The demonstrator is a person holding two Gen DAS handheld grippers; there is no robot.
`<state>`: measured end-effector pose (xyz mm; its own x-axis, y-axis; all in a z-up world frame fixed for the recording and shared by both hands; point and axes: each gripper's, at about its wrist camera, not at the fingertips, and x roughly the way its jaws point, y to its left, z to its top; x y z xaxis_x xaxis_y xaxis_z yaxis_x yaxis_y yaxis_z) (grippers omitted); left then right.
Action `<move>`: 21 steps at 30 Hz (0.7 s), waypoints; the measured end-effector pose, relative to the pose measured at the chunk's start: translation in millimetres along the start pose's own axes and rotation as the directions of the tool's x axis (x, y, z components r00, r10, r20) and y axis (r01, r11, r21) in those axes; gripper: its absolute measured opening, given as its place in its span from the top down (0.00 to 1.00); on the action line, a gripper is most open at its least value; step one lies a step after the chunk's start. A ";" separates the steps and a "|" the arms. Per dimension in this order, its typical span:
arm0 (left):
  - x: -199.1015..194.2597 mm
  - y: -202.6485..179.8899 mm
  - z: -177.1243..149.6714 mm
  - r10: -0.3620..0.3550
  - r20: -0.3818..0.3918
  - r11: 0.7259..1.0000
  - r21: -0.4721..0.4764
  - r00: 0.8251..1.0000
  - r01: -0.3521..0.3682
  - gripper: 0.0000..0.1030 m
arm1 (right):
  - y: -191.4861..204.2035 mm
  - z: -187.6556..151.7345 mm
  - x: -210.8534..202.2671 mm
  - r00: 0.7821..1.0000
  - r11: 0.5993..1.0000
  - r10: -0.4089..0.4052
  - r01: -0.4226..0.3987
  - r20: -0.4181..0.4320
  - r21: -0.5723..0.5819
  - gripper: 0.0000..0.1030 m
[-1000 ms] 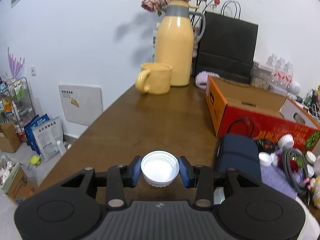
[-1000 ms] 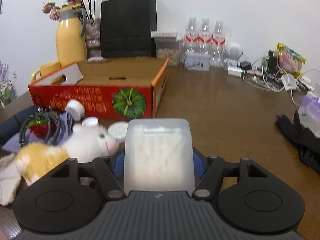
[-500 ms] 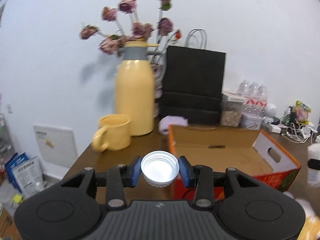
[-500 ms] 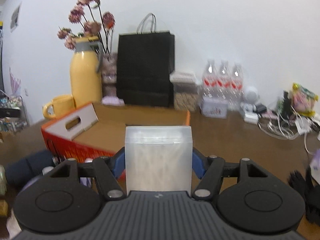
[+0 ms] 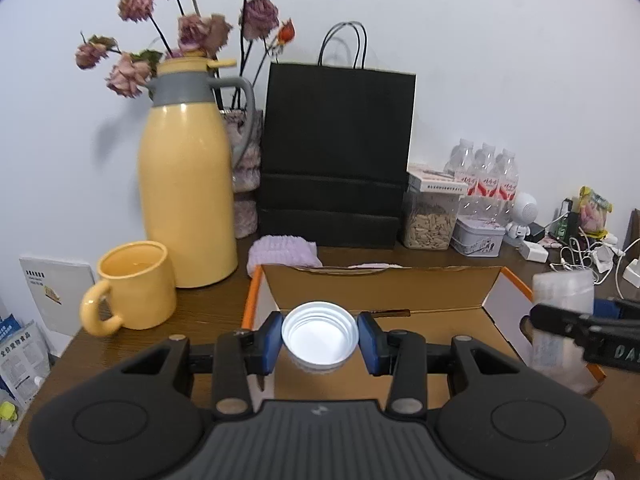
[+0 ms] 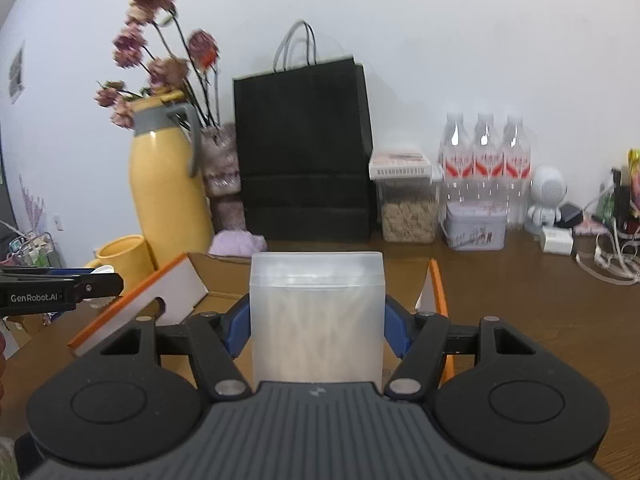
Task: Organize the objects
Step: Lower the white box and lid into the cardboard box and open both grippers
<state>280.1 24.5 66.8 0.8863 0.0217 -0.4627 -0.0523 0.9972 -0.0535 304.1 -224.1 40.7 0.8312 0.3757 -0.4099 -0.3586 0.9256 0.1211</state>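
Both hand-held grippers have risen and swung toward the open cardboard box (image 5: 384, 288) since a second ago, when they sat lower over the cluttered bench (image 6: 540, 300); the box now fills the space just ahead of them. In the left wrist view, the left hand-held gripper (image 5: 319, 340) grips a white bottle cap (image 5: 319, 338) between its blue pads (image 5: 270, 342), open side facing the camera, hanging over the box's near left part. In the right wrist view, the right hand-held gripper (image 6: 317, 330) is clamped on a frosted plastic container (image 6: 317, 316), upright, its lid on top and pale thin sticks dimly showing inside, poised above the box opening. Each gripper tilts gently downward, and the two hang side by side, each visible at the edge of the other's view. Beyond the box stand a yellow jug (image 5: 186, 184), a yellow mug (image 5: 136, 284) and a black paper bag (image 5: 336, 160) against the wall.
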 end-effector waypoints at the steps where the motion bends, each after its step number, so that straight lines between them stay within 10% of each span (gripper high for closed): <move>1: 4.7 -0.2 -1.1 -0.002 -0.004 1.000 -0.008 1.000 0.002 0.62 | -1.4 -2.2 5.9 1.000 1.000 -0.005 0.005 -0.018 0.002 0.36; 8: 21.6 1.0 -7.3 -0.004 -0.043 1.000 -0.007 0.999 0.003 0.59 | -4.9 -13.2 25.0 0.995 0.999 -0.028 0.030 -0.101 0.013 0.35; 9: 22.2 1.4 -8.0 -0.005 -0.043 1.000 -0.009 0.999 0.005 0.50 | -4.2 -15.1 26.8 0.993 0.999 -0.036 0.038 -0.111 0.011 0.34; 11: 24.2 1.3 -7.2 0.003 -0.050 1.000 -0.012 0.999 -0.004 0.00 | -2.9 -18.4 27.0 0.991 0.998 -0.058 0.058 -0.116 -0.001 0.12; 12: 22.8 1.4 -7.8 0.006 -0.036 1.000 -0.013 0.999 -0.007 0.01 | -1.6 -19.3 25.4 0.992 0.998 -0.069 0.068 -0.108 -0.008 0.00; 21: 16.5 3.2 -8.5 0.008 -0.015 1.000 -0.020 1.000 -0.008 0.00 | -1.2 -18.6 17.6 0.994 0.998 -0.067 0.067 -0.084 -0.004 0.00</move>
<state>290.6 27.4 51.5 0.8789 0.0282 -0.4762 -0.0685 0.9953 -0.0677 311.3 -219.6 16.6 0.8148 0.3078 -0.4913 -0.3041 0.9484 0.0898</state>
